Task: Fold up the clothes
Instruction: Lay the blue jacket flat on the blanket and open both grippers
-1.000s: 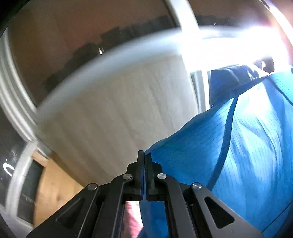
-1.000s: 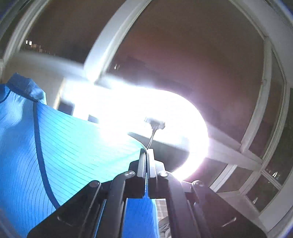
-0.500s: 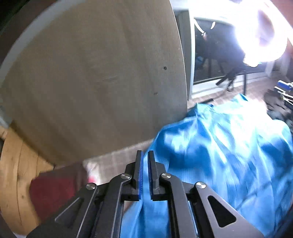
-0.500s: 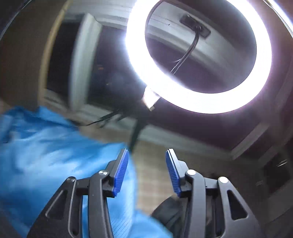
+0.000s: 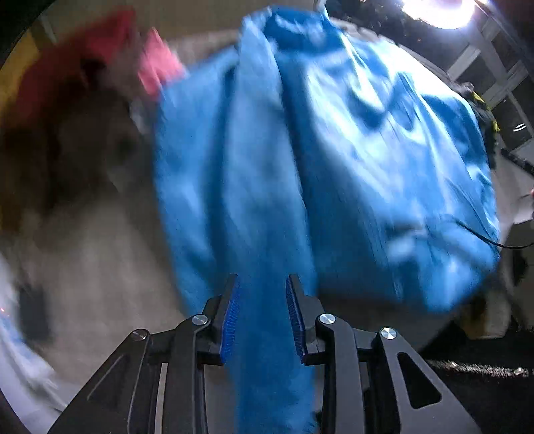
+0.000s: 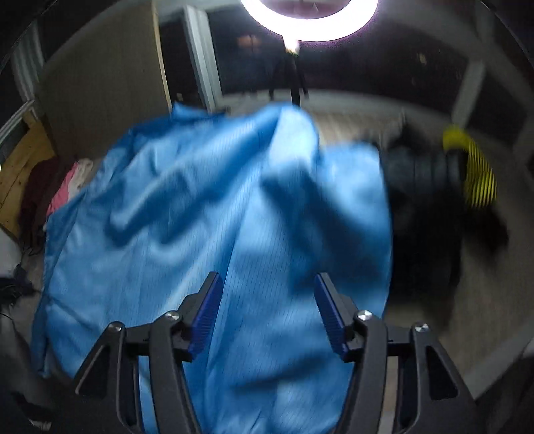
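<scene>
Both grippers, clamped on the blue garment (image 6: 213, 207) 1 second ago, now point down over it; left gripper (image 5: 262, 312) and right gripper (image 6: 265, 308) have just been opening, pads clear of the crumpled cloth on the floor (image 5: 100, 240).

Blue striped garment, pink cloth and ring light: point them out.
Blue striped garment (image 6: 207, 207): right wrist view, rumpled middle.
Pink cloth (image 5: 157, 66): left wrist view, blurred centre.
Ring light (image 6: 333, 31): right wrist view, glowing lower rim.
</scene>
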Demonstrator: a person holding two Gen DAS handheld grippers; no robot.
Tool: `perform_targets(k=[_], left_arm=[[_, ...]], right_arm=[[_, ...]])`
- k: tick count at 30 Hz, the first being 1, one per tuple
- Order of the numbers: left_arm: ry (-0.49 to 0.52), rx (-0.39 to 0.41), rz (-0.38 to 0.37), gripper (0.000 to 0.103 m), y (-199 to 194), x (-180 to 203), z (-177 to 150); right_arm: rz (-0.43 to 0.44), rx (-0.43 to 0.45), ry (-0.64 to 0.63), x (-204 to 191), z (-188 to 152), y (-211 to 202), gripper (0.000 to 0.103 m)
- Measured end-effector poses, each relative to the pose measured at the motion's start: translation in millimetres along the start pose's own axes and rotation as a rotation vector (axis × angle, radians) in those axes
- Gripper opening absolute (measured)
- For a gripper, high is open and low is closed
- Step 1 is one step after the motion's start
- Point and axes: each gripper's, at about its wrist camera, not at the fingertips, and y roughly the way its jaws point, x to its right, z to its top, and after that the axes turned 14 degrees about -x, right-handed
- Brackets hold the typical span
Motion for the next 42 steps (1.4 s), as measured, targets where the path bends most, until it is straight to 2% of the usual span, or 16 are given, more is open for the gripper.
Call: perform_targets(k=[5, 6, 7, 8, 12, 15, 17, 19, 22, 30, 33, 35, 38, 40, 41, 42], left_arm=[[0.057, -0.027, 0.009, 0.035, 28.6, 15.6, -19.9], [0.056, -0.024, 0.016, 0.027, 30.1, 14.8, -19.6], [0.056, -0.021, 0.024, 0.008, 31.4, 13.9, -19.3], [0.064, -0.008, 0.046, 0.001, 30.2, 13.4, -17.7], [0.037, 0.069, 0.077, 0.000, 3.4, -1.5, -22.4], [-0.015, 0.156, 0.120, 0.000, -39.8, -22.8, -30.8], [-0.070, 0.226, 0.218, 0.001, -73.5, -48.1, -34.9], [-0.176, 0.234, 0.408, 0.014, -93.5, -88.8, -29.5], [-0.321, 0.247, 0.491, 0.021, -108.2, -132.9, -30.6], [-0.226, 0.379, 0.271, 0.022, -144.7, -95.2, -67.6], [-0.177, 0.394, 0.230, 0.022, -143.9, -69.5, -62.5], [-0.132, 0.385, 0.163, 0.022, -137.4, -49.2, -59.1], [-0.062, 0.341, 0.133, 0.022, -115.2, -19.6, -50.5], [-0.048, 0.306, 0.119, 0.022, -99.4, -11.0, -43.0], [-0.044, 0.290, 0.108, 0.022, -92.4, -8.7, -38.4], [-0.039, 0.274, 0.099, 0.022, -85.7, -6.3, -34.0]], right_arm=[[0.022, -0.086, 0.061, -1.8, -44.7, 20.0, 0.056], [0.028, -0.098, 0.060, -4.2, -49.7, 23.4, 0.056], [0.035, -0.110, 0.059, -6.7, -54.7, 26.9, 0.057], [0.041, -0.122, 0.058, -9.2, -59.7, 30.3, 0.058], [-0.040, -0.161, -0.031, -32.6, -74.0, 46.7, 0.058], [-0.125, -0.184, -0.075, -41.5, -80.4, 57.4, 0.058], [-0.139, -0.186, -0.064, -37.7, -80.3, 60.1, 0.058], [-0.167, -0.188, -0.050, -33.5, -78.1, 60.9, 0.058], [-0.202, -0.192, -0.047, -27.9, -74.9, 61.4, 0.058], [-0.195, -0.213, -0.061, -15.5, -77.6, 59.9, 0.058], [-0.085, -0.216, -0.053, -16.9, -77.1, 56.9, 0.058], [-0.041, -0.205, -0.066, -22.0, -77.7, 54.4, 0.058], [-0.061, -0.233, -0.121, -33.7, -79.3, 65.6, 0.058], [-0.085, -0.260, -0.145, -34.5, -80.2, 75.3, 0.040], [-0.080, -0.277, -0.145, -31.5, -80.2, 78.5, 0.011], [-0.065, -0.279, -0.134, -26.4, -79.3, 77.1, 0.006]])
